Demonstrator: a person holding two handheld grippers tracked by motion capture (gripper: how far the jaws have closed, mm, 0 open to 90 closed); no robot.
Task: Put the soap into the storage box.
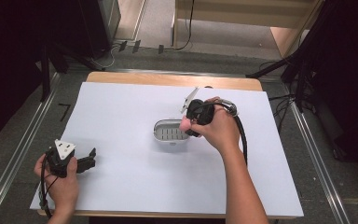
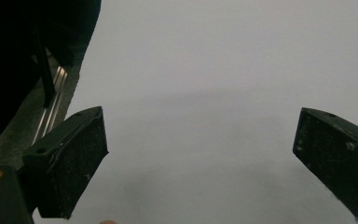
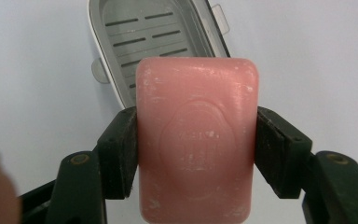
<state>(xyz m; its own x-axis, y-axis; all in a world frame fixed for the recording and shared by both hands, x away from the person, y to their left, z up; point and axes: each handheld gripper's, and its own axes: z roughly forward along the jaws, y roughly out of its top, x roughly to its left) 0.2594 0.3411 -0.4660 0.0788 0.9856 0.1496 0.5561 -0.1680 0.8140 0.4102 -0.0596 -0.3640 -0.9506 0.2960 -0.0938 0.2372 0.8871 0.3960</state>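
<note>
From the high view I see my right tongs (image 1: 192, 122) held over the near right end of a white soap dish (image 1: 169, 131) that sits near the middle of the white sheet (image 1: 130, 112) covering the counter (image 1: 168, 78). My right hand (image 1: 219, 128) wraps the tool and hides what sits between the jaws from up there. The right gripper view settles it: the right tongs (image 3: 196, 149) are clenched on a pink bar of soap (image 3: 196, 140), one black jaw pressed to each long side, with a round stamped emblem facing the camera. Beyond the soap, that same view shows the soap dish (image 3: 121, 32) lying open, its grey slotted insert visible and a small tab on each side of the rim; the soap is above it and not in it, though I cannot tell how high.

My left tongs (image 1: 86, 158) rest at the near left corner of the sheet, gripped by my left hand (image 1: 63, 184), well apart from the dish. The high view only hints at their state; the left gripper view shows the left tongs (image 2: 200, 154) released, jaws spread wide with bare white sheet (image 2: 214, 70) between them, and a metal rail (image 2: 51, 109) running past the counter edge.
</note>
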